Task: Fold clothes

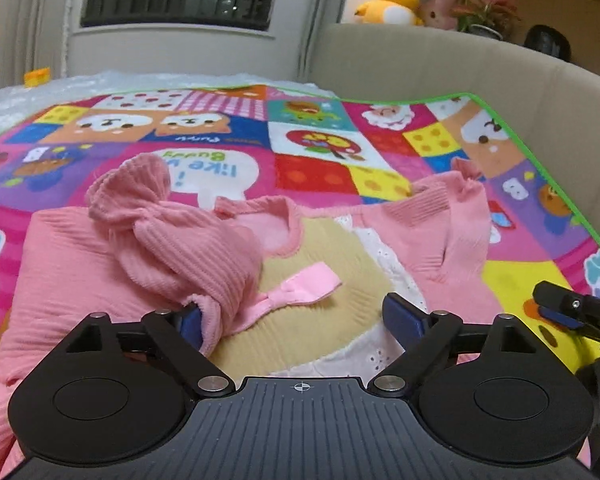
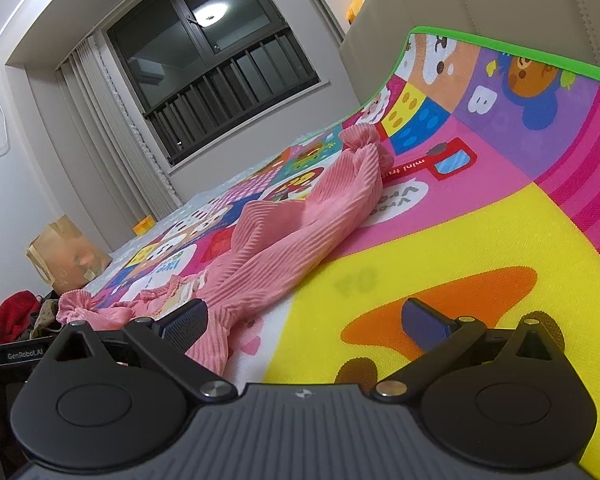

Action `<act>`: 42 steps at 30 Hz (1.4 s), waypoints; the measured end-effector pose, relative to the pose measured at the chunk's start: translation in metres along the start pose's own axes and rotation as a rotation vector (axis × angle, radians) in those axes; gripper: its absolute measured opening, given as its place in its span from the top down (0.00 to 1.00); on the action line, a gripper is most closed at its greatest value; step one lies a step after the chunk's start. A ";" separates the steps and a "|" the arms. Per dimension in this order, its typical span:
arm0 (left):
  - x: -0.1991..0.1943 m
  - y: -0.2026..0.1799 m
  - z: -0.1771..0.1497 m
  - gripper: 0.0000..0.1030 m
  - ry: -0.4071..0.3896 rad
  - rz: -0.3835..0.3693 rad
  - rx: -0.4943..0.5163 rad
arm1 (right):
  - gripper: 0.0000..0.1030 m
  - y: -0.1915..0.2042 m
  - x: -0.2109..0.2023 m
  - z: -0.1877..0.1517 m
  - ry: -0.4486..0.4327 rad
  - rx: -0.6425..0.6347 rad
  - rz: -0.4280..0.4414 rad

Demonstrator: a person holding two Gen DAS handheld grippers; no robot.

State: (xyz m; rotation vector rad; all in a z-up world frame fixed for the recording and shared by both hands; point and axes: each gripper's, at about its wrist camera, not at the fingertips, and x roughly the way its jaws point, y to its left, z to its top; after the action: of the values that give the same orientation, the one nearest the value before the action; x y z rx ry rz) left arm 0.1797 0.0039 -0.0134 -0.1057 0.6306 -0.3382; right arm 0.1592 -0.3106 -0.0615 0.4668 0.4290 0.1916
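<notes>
- Pink ribbed sweater [image 1: 80, 248] lies spread on a bright cartoon play mat [image 1: 320, 168], neckline toward the far side, with a yellow panel [image 1: 320, 280], white lace trim [image 1: 380, 248] and a small pink bow [image 1: 300, 284] on its front.
- One sleeve [image 1: 172, 232] is doubled over onto the chest in a bunched heap, its cuff puckered at the top.
- Left hand-held gripper [image 1: 296, 320] sits low over the front of the sweater with its jaws spread wide; nothing is pinched, though the folded sleeve's edge touches the left blue pad [image 1: 190, 326].
- Right hand-held gripper [image 2: 304, 324] rests low near the mat, jaws wide apart as well; the other sleeve [image 2: 312, 220] runs away from it across the mat, and its near end lies against the left finger [image 2: 184, 320] without being squeezed.
- Beige padded wall [image 1: 440, 68] rises at the mat's far edge, and a yellow plush duck [image 1: 392, 0] sits on top of it beside a pink plush [image 1: 440, 10] and a potted plant [image 1: 484, 12].
- Dark barred window [image 2: 220, 68] fills the wall beyond, with a brown paper bag [image 2: 64, 256] off to the side.
</notes>
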 end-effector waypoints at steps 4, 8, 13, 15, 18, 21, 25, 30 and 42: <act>-0.004 -0.002 0.004 0.08 -0.014 -0.004 0.002 | 0.00 0.000 0.000 -0.001 -0.003 0.003 0.003; -0.009 -0.001 0.010 0.08 -0.050 0.019 -0.019 | 0.00 0.000 -0.001 -0.001 -0.008 0.008 0.008; -0.016 0.017 0.025 0.15 -0.139 0.106 -0.154 | 0.00 0.000 -0.001 -0.001 -0.012 0.012 0.013; -0.019 0.024 0.032 0.44 -0.189 0.182 -0.210 | 0.00 -0.001 -0.002 -0.001 -0.014 0.013 0.015; -0.019 0.037 0.040 0.68 -0.235 0.241 -0.297 | 0.00 -0.001 -0.002 -0.002 -0.016 0.015 0.017; -0.015 0.034 0.046 0.80 -0.238 0.210 -0.281 | 0.00 -0.001 -0.002 -0.002 -0.018 0.018 0.020; -0.008 -0.001 0.040 0.72 -0.193 0.102 -0.049 | 0.00 -0.002 -0.003 -0.002 -0.020 0.022 0.024; 0.003 -0.024 0.021 0.33 -0.100 0.075 0.060 | 0.00 -0.001 -0.003 -0.001 -0.015 0.018 0.020; -0.032 0.012 0.010 0.08 -0.090 0.119 -0.010 | 0.00 0.012 0.008 0.006 0.079 -0.049 -0.053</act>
State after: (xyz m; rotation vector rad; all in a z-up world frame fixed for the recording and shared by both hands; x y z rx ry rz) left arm 0.1648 0.0258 0.0101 -0.0925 0.5467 -0.2144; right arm 0.1678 -0.3004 -0.0544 0.3999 0.5126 0.1698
